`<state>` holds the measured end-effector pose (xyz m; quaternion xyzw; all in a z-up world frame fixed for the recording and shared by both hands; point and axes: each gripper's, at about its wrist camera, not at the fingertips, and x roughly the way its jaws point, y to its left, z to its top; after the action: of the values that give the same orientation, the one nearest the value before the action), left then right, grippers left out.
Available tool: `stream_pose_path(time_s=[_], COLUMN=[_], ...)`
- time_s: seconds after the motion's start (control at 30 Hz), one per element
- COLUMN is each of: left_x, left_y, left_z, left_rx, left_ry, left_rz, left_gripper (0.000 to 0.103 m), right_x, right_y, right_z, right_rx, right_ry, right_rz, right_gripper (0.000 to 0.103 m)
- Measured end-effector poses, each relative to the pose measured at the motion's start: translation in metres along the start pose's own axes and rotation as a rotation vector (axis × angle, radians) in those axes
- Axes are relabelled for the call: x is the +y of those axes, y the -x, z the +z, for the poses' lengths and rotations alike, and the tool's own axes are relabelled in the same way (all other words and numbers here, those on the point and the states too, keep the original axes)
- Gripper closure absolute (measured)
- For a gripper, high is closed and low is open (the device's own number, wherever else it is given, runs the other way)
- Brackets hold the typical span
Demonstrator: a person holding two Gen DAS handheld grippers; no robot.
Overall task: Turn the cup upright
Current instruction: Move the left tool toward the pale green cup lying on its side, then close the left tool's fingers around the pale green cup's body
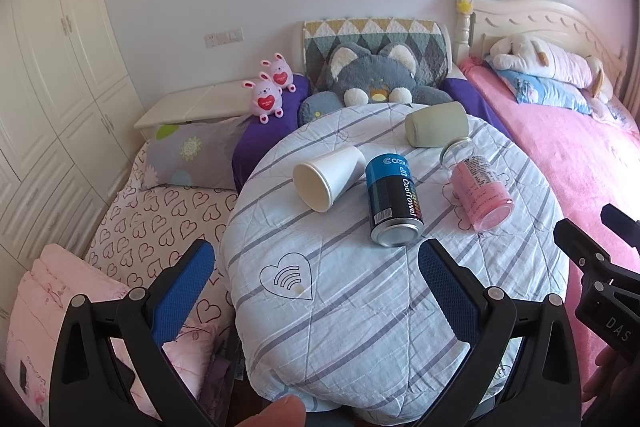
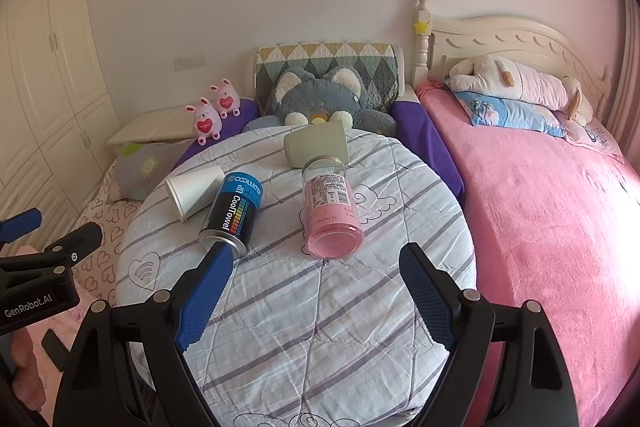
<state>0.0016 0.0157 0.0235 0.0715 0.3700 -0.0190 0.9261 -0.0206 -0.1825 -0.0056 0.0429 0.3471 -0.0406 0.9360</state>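
Observation:
A white paper cup (image 1: 329, 177) lies on its side on the striped quilt-covered round surface (image 1: 344, 287), mouth toward me; it also shows in the right wrist view (image 2: 195, 191). A grey-green cup (image 1: 436, 125) lies on its side farther back, also in the right wrist view (image 2: 318, 145). My left gripper (image 1: 316, 267) is open and empty, well short of the cups. My right gripper (image 2: 316, 273) is open and empty, just in front of the pink jar (image 2: 330, 213).
A blue and black CoolTowel can (image 1: 394, 201) and a pink jar (image 1: 478, 191) lie on their sides between the cups. Plush toys (image 1: 376, 79) sit behind. A pink bed (image 2: 560, 211) is to the right, a heart-print bed (image 1: 160, 227) to the left.

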Motion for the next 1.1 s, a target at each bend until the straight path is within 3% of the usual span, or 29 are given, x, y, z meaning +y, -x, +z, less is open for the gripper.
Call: stream_pose_path(time_s=[0.3, 0.7, 0.9, 1.1], left_x=[-0.013, -0.057, -0.085, -0.123], left_y=[-0.037, -0.14, -0.198, -0.254], left_z=[0.019, 0.088, 0.128, 0.153], left_rx=[0.028, 0.08, 0.128, 0.18], left_ry=[-0.045, -0.212, -0.377, -0.629], left_rz=[-0.008, -0.066, -0.16, -0.275], left_gripper=[0.0, 0.0, 0.0, 0.0], right_x=[-0.01, -0.025, -0.038, -0.046], right_y=[-0.027, -0.104, -0.148, -0.184], right_z=[0.005, 0.044, 0.069, 0.08], right_rx=[0.032, 0.078, 0.114, 0.164], right_ry=[-0.018, -0.043, -0.081, -0.113], right_rz=[0.013, 0.007, 0.004, 0.007], right_gripper=[0.017, 0.017, 0.017, 0.017])
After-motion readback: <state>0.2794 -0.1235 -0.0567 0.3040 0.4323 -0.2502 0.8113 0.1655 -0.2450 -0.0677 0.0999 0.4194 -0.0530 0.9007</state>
